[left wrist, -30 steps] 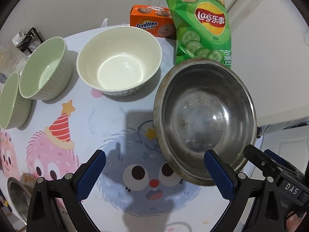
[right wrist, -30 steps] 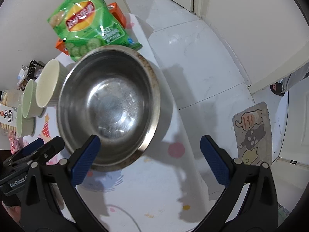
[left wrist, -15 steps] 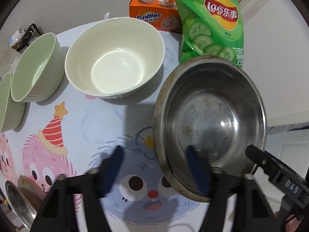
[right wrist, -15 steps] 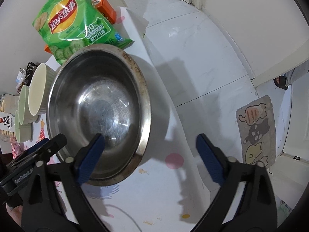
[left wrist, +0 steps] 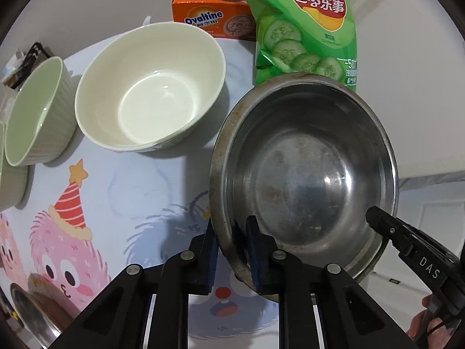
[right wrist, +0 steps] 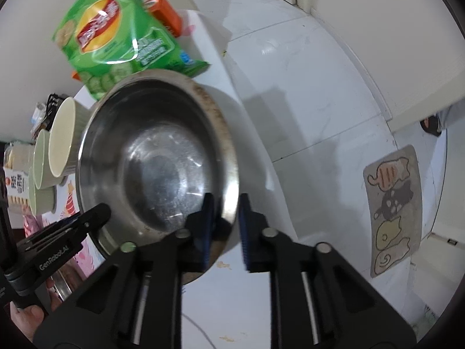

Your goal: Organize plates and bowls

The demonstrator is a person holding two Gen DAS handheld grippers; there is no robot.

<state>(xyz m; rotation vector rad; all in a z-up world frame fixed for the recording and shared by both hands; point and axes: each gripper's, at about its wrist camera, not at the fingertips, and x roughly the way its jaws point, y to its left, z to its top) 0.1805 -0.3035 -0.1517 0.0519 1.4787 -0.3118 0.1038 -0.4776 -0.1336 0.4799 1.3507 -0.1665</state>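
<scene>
On a cartoon-printed tablecloth (left wrist: 122, 192), a tilted stainless steel bowl (left wrist: 305, 168), dull, scuffed and holding nothing, is gripped at opposite rims: the left gripper (left wrist: 231, 247) and the right gripper (right wrist: 225, 221) are each clenched on its thin edge. Beside it sits a glossy cream bowl (left wrist: 151, 87), also unfilled, then two ribbed pale-green bowls (left wrist: 37, 110). Behind stand a crinkled green crisp bag (left wrist: 305, 26) and an orange biscuit box (left wrist: 209, 11).
</scene>
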